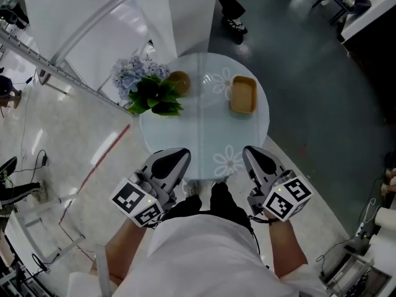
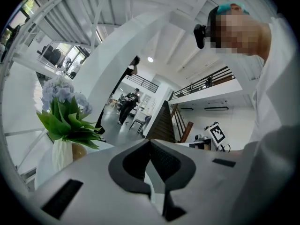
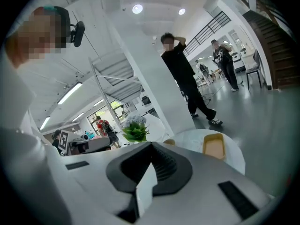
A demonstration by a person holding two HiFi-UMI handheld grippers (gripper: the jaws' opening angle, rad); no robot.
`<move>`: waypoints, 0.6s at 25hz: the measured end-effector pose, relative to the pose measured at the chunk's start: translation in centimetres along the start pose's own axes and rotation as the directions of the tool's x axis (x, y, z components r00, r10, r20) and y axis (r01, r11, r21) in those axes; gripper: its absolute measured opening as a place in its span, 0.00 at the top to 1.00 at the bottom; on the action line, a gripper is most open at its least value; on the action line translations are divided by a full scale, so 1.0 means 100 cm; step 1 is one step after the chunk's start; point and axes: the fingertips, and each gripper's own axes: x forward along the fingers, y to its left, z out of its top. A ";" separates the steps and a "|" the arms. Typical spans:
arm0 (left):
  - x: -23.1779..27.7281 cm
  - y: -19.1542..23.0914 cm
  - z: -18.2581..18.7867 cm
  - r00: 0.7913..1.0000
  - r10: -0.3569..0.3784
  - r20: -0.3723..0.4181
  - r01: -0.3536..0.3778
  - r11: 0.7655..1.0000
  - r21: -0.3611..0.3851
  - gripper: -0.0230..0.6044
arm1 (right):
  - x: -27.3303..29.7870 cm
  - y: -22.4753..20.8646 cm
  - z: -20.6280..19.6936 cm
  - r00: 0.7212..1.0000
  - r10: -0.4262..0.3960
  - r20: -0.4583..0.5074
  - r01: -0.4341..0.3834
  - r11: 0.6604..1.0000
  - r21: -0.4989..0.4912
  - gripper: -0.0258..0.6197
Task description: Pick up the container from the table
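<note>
Well short of the round pale tabletop, our left tongs and right tongs sit closed, empty; we must open before straddling the tan rectangular container.

1. Your left gripper fills the near bottom of the view. Its 2 dark-padded jaws stand together at the tips, with nothing between them.
2. To the left, a white vase stands upright on the pale table, holding green leaves and pale blue flowers.
3. A brown rounded thing sits just right of the vase, partly hidden by it.
4. Far beyond the jaws, 1 person in dark clothes stands on the grey floor, near a chair.
5. A dark staircase rises just right of centre, below a railed upper level.
6. Your white sleeve covers the right edge.
</note>
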 end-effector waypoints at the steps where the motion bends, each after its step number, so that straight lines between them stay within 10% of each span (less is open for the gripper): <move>1: 0.005 0.000 0.000 1.000 0.008 -0.003 -0.008 1.000 -0.002 0.93 | 0.001 -0.006 0.003 1.000 0.004 -0.004 -0.004 1.000 -0.003 0.93; 15: 0.087 0.020 -0.018 0.994 0.097 -0.042 -0.099 0.995 -0.034 0.93 | 0.039 -0.110 0.020 0.997 0.018 -0.071 -0.018 1.000 -0.005 0.93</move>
